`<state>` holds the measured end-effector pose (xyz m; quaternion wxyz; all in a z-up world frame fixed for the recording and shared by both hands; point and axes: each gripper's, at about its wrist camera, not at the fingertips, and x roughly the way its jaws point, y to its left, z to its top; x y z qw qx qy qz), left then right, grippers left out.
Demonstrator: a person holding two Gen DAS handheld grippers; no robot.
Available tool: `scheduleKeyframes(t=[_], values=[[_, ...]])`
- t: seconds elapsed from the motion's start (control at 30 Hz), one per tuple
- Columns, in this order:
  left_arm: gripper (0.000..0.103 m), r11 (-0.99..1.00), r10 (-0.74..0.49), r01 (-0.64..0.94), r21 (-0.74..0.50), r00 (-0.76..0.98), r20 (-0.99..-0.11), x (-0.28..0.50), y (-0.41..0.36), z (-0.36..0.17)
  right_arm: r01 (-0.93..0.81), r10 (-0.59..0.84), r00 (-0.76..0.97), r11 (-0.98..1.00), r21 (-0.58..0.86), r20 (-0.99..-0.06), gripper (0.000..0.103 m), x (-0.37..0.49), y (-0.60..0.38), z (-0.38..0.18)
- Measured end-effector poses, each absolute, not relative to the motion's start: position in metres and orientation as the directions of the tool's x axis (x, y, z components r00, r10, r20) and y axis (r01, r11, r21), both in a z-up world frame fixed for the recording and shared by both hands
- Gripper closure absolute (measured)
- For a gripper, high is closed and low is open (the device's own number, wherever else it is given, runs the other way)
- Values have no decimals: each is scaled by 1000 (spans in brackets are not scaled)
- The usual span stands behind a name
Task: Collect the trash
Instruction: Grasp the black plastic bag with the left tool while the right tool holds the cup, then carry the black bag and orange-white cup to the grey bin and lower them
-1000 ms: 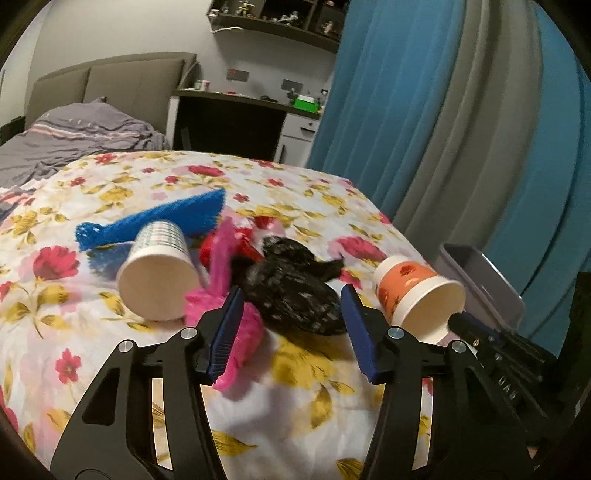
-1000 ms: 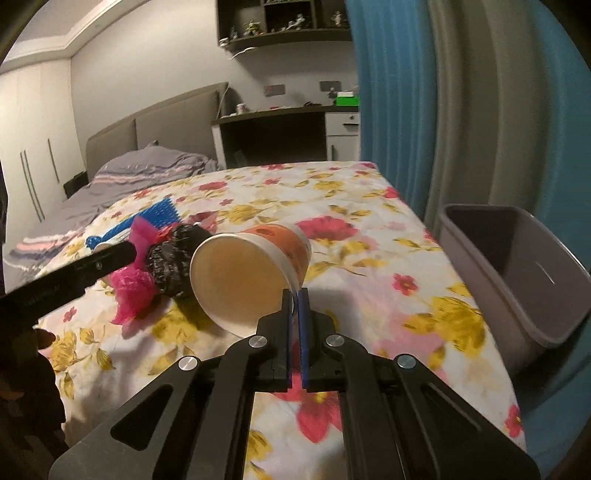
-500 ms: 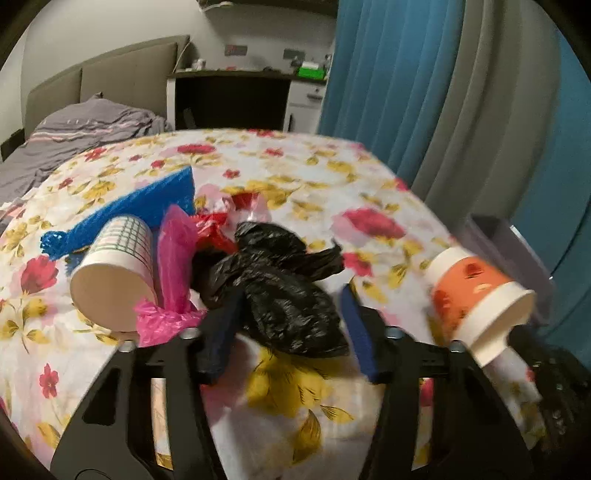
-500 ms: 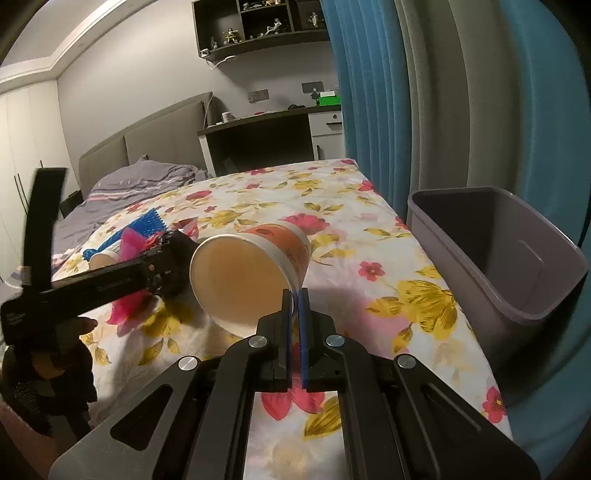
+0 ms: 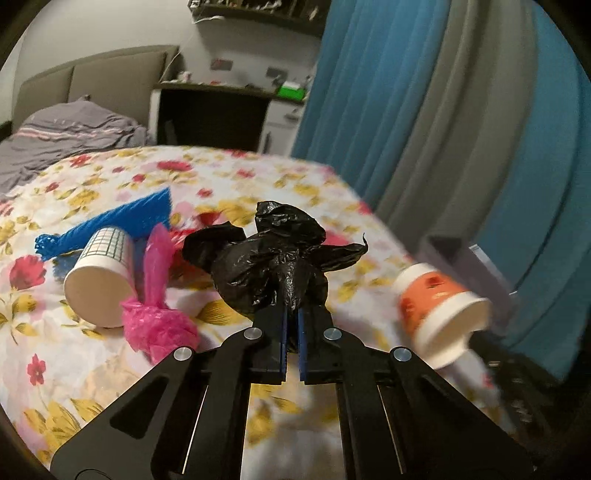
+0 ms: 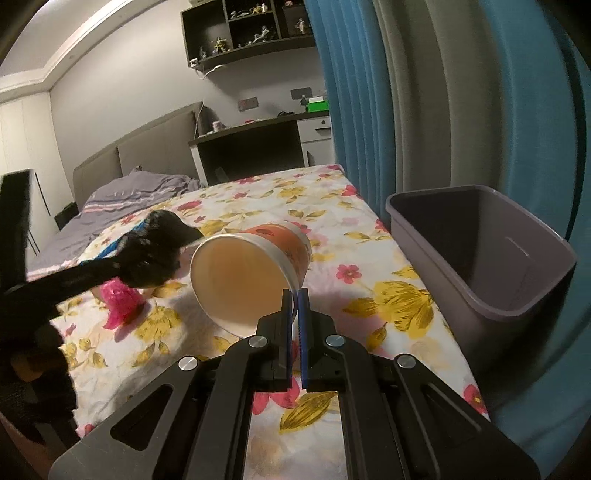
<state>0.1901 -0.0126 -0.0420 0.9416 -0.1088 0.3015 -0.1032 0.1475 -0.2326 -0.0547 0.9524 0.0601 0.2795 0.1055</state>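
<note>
The left gripper (image 5: 291, 325) had its jaws nearly closed, pinching the crumpled black plastic bag (image 5: 273, 258) just ahead of them. The right gripper (image 6: 294, 308) clamped its jaws on the rim of the orange paper cup (image 6: 251, 273), with the grey bin (image 6: 480, 258) to its right, beside the floral bed (image 6: 369, 240).

1. A bedroom in a home: a bed (image 6: 332, 236) with a flowered sheet and an upholstered headboard (image 6: 147, 155).
2. A rumpled grey blanket (image 5: 66, 133) lies near the headboard.
3. A dark desk (image 6: 251, 147) stands by the wall, below a shelf (image 6: 251, 33) of small figurines.
4. Blue curtains (image 6: 461, 92) hang alongside the bed.
</note>
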Motion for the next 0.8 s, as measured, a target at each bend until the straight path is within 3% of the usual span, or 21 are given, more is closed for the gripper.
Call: scheduleKeyframes(t=[0.27, 0.8], values=[[100, 935, -330, 217, -280, 819, -469, 162, -37, -16, -151, 224, 841, 971, 184, -492, 99, 139, -246, -45], [100, 895, -445, 366, -254, 762, -471, 153, -118, -11, -37, 117, 884, 983, 181, -453, 99, 122, -295, -27]])
